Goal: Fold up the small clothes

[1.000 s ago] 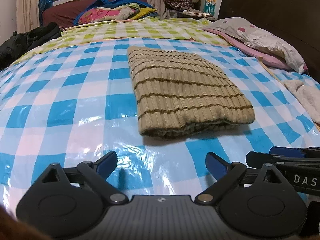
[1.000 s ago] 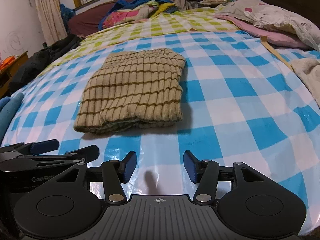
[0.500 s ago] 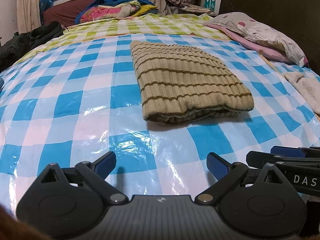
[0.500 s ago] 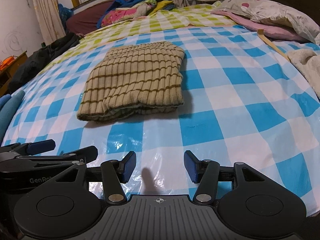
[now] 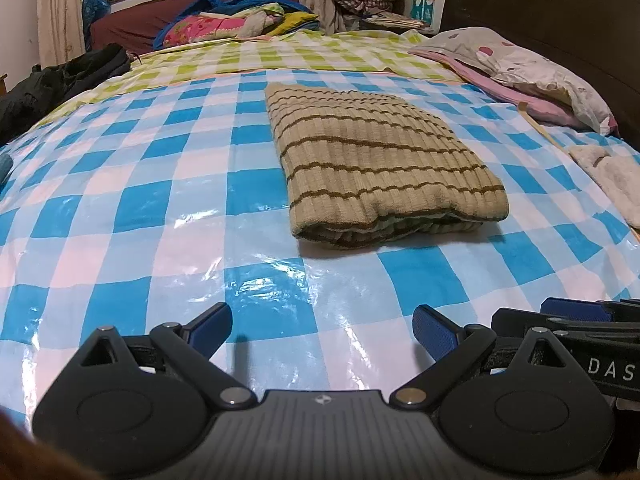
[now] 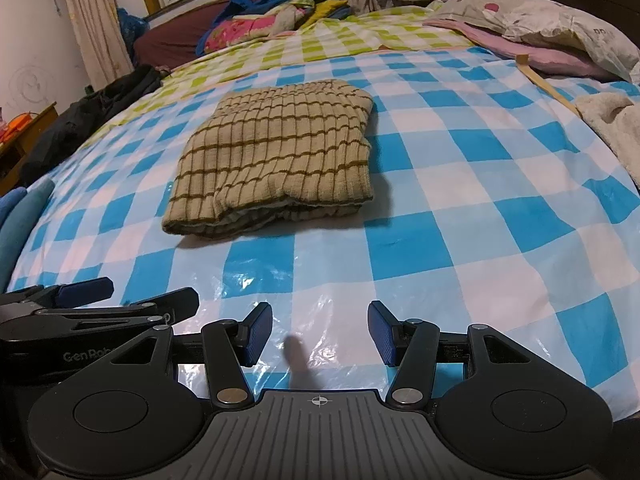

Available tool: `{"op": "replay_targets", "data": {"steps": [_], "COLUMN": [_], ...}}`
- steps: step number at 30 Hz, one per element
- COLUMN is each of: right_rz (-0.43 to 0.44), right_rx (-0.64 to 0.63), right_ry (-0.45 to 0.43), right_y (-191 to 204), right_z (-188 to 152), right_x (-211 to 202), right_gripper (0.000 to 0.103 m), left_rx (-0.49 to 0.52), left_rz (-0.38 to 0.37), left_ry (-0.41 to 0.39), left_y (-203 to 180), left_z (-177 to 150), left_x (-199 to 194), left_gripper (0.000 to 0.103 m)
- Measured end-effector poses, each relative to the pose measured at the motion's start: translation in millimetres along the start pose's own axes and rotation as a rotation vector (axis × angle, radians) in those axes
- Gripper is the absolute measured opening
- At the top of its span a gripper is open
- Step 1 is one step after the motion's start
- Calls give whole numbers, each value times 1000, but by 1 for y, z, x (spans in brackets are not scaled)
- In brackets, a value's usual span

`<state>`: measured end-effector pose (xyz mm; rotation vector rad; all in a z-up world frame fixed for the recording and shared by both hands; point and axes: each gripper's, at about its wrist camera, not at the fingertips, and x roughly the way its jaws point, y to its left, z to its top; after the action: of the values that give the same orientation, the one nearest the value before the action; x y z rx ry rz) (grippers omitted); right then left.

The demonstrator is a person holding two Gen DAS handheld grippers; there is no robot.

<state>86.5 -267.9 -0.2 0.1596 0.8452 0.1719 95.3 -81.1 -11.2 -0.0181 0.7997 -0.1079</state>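
A tan ribbed knit garment with thin brown stripes (image 5: 380, 160) lies folded into a thick rectangle on the blue-and-white checked plastic sheet (image 5: 160, 200) covering the bed. It also shows in the right wrist view (image 6: 280, 156). My left gripper (image 5: 322, 330) is open and empty, low over the sheet, well short of the garment's near folded edge. My right gripper (image 6: 320, 332) is open and empty, likewise near the bed's front edge. Each gripper shows at the other view's side: the right one (image 5: 576, 312) and the left one (image 6: 100, 300).
A pillow in a spotted case (image 5: 532, 68) and a pink one lie at the right. A cream towel (image 6: 616, 128) lies at the right edge. Black clothing (image 5: 60, 84) lies at the left. Piled bright bedding (image 5: 240, 24) lies at the back. The dark headboard (image 5: 560, 8) stands behind.
Both grippers have drawn back and tilted a little, so the folded garment sits slightly farther off. The garment has not moved. Both grippers stay open.
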Motion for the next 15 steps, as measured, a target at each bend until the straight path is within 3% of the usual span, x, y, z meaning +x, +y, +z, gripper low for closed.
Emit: {"op": "replay_targets", "data": {"steps": [15], "right_rz": [-4], "right_rx": [-2], "right_ry": [0], "right_y": [1], "right_z": [-2], "right_x": [0], "right_gripper": [53], "left_rx": [4], "left_rz": [18], "left_ry": [1], "left_y": [-2], "left_z": [-3], "left_x": [-1], "left_gripper": [102]}}
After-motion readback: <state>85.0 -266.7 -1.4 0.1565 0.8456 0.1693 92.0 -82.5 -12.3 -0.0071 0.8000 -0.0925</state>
